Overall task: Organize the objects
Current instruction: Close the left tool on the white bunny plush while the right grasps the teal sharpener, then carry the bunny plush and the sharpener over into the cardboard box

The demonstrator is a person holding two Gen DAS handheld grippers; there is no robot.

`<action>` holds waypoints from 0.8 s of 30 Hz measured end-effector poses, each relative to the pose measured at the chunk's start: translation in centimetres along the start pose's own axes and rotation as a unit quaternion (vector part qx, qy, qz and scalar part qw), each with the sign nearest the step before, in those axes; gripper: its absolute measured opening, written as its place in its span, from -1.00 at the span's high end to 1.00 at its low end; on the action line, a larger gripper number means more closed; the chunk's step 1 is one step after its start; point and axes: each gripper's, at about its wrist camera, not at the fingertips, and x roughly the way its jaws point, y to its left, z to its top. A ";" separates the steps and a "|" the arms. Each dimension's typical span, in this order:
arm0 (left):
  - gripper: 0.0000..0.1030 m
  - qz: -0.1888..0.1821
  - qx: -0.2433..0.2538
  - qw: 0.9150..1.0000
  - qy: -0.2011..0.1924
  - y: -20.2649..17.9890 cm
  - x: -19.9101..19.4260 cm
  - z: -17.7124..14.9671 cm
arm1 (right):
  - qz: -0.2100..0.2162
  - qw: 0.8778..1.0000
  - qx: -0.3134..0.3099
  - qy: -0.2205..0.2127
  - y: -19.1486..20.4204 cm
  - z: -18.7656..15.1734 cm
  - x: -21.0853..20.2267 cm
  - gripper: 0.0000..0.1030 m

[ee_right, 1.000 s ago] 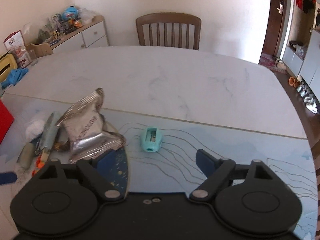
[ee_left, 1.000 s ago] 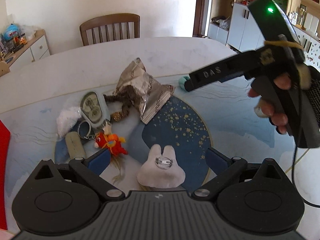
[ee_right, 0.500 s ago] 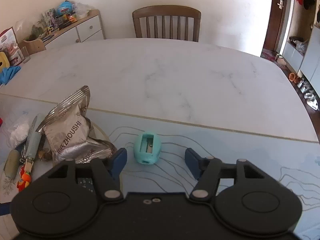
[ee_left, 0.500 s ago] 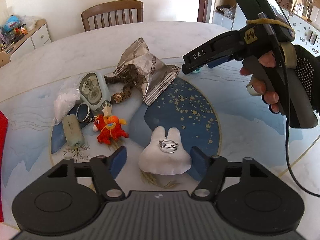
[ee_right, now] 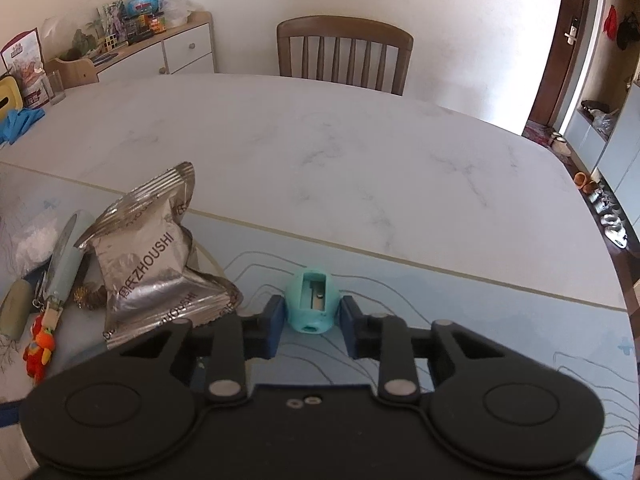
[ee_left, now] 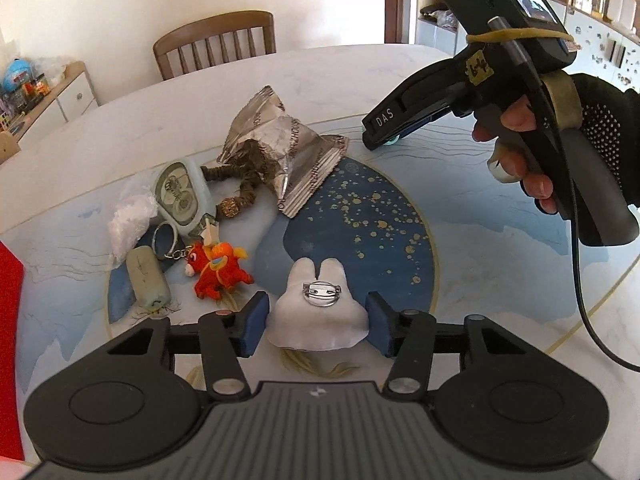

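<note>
A: Two views logged. L wrist first: left hand-held gripper low over the counter, jaws apart, pads flanking the white plush badge w/o clear contact. Pin clasp faces up.

B: So open, not gripping?

A: Open, gaps both sides. Straddle looks like pre-grasp alignment, my guess. Rest of clutter sits clustered further out and to the left: foil snack bag, red plush keychain, grey-green tin.

B: R wrist?

A: Right hand-held gripper brackets the teal pencil sharpener, which rests on the counter mat, apart from the pile. Pads near its sides; contact can't be confirmed, so cannot tell if it's clamped.

B: Why there?

A: Sharpener is the stray; prob. being gathered toward the group. Rounded shell could squirt out if squeezed off-centre.
</note>
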 end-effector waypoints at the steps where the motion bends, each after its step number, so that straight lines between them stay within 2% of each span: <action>1: 0.00 -0.002 -0.001 1.000 -0.001 0.0 -0.1 0.0 | 0.001 1.000 0.004 0.001 -0.1 0.0 -0.2 0.45; 11: 0.02 -0.023 -0.015 0.999 -0.024 0.9 -2.6 0.3 | 0.024 1.000 0.002 -0.009 1.7 -0.5 -4.8 0.45; 24: 0.02 -0.033 -0.059 0.996 -0.059 6.5 -8.9 0.9 | 0.042 0.998 -0.012 -0.050 6.9 1.3 -11.8 0.45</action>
